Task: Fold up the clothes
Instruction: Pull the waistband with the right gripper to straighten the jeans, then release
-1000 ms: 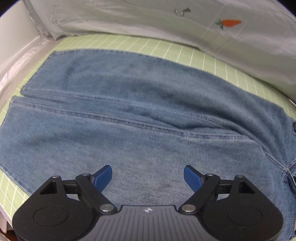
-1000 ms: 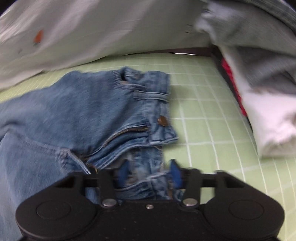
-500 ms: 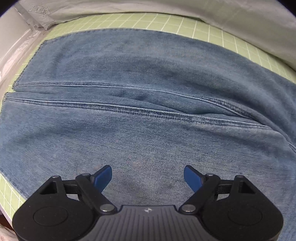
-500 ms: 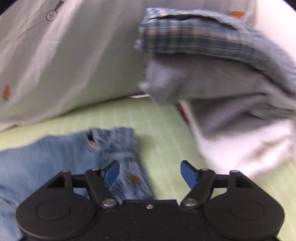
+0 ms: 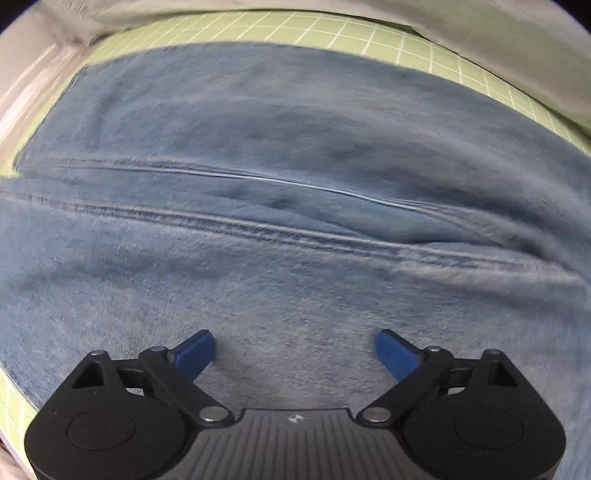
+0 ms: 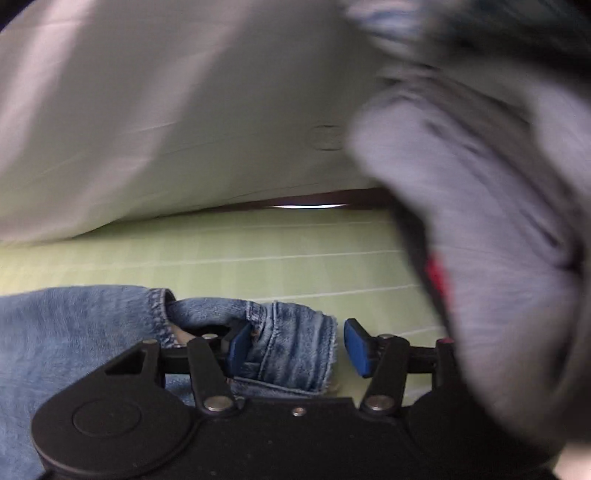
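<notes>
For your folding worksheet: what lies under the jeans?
A green grid cutting mat shows beyond the edges of the jeans and past the waistband. Whatever lies beneath the denim itself is covered.

The jeans [image 5: 295, 258] are faded, matt blue denim with raised stitched seams; the green gridded mat [image 6: 295, 258] looks smooth and matt.

Motion-smeared across the left wrist view: blue denim jeans [image 5: 295, 229], seams doubled, weave unreadable; legs cut off at left, right and bottom edges. Right wrist view blurred too: grey and plaid stack of folded clothes [image 6: 480, 221] reduced to streaks, cropped at right. Round print on pale white sheet [image 6: 327, 137] illegible. Folded denim waistband [image 6: 291, 343] partly hidden behind black gripper body.
</notes>
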